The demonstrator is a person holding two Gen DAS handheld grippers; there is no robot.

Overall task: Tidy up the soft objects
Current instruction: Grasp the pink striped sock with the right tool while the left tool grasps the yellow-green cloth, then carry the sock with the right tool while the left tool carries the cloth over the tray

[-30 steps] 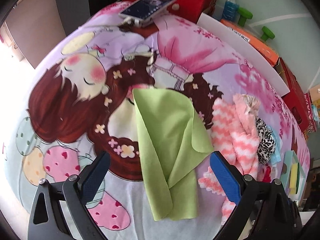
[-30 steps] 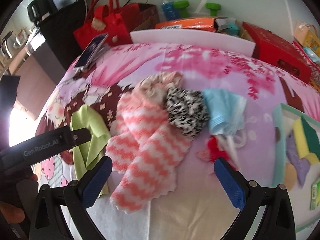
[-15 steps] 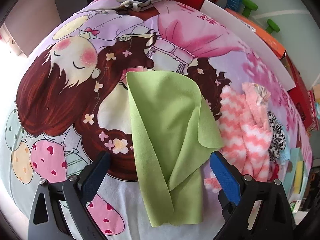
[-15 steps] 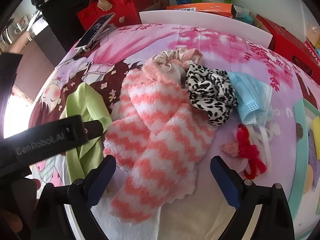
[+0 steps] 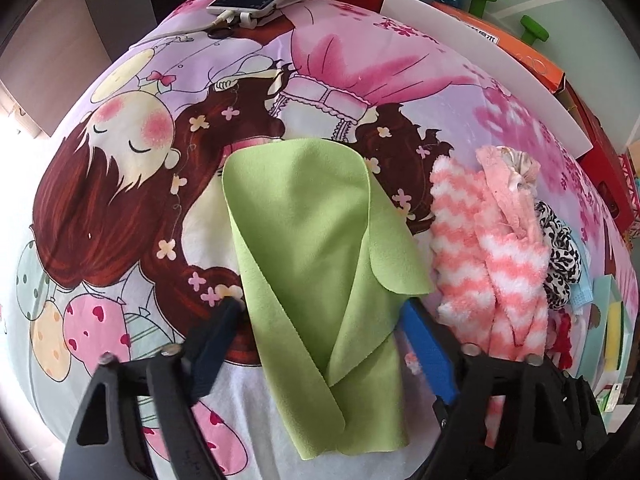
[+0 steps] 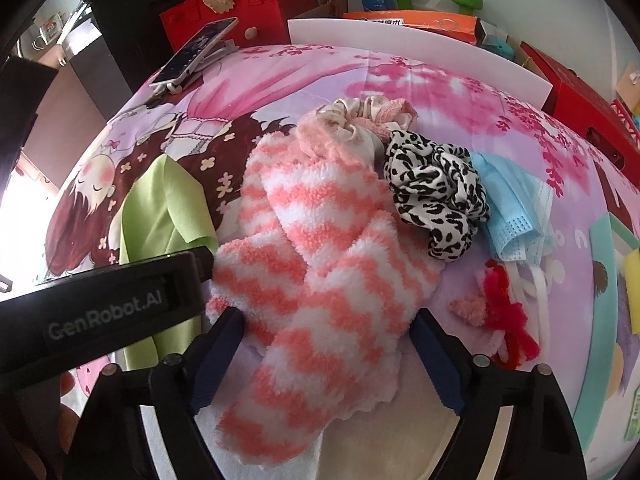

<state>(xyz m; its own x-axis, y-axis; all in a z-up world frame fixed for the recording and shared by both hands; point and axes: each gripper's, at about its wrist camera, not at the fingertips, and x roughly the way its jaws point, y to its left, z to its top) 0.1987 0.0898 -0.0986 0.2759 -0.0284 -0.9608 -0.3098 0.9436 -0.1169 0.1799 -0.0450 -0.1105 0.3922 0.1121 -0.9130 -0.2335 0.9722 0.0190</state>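
While spread wide, left gripper (image 5: 320, 322) sat low over the green cloth (image 5: 316, 248), one blue pad at each side edge of the folded strip, nothing pinched. Cloth lay folded lengthwise on the cartoon-print bedsheet (image 5: 120, 208), a loose flap curling off its right edge. Just beside it to the right, pink-and-white fuzzy socks (image 5: 488, 256), then a leopard-print scrunchie (image 5: 560, 256) partly hidden behind them.

Right gripper (image 6: 326, 332) likewise stood open, pads either side of the fuzzy socks (image 6: 320, 280), sock toes reaching down between the fingers; could not tell whether the pads touched the fleece. Crossed over one another, the socks, with a cream-and-pink scrunchie (image 6: 360, 116) at their far end. Touching that pile on the right: leopard-print scrunchie (image 6: 436, 204), and against it a blue face mask (image 6: 516, 212). Near the mask's straps, a red yarn bow (image 6: 504, 316). Far back on the sheet, a phone (image 6: 196, 54) propped on a stand, before a red bag (image 6: 240, 12).
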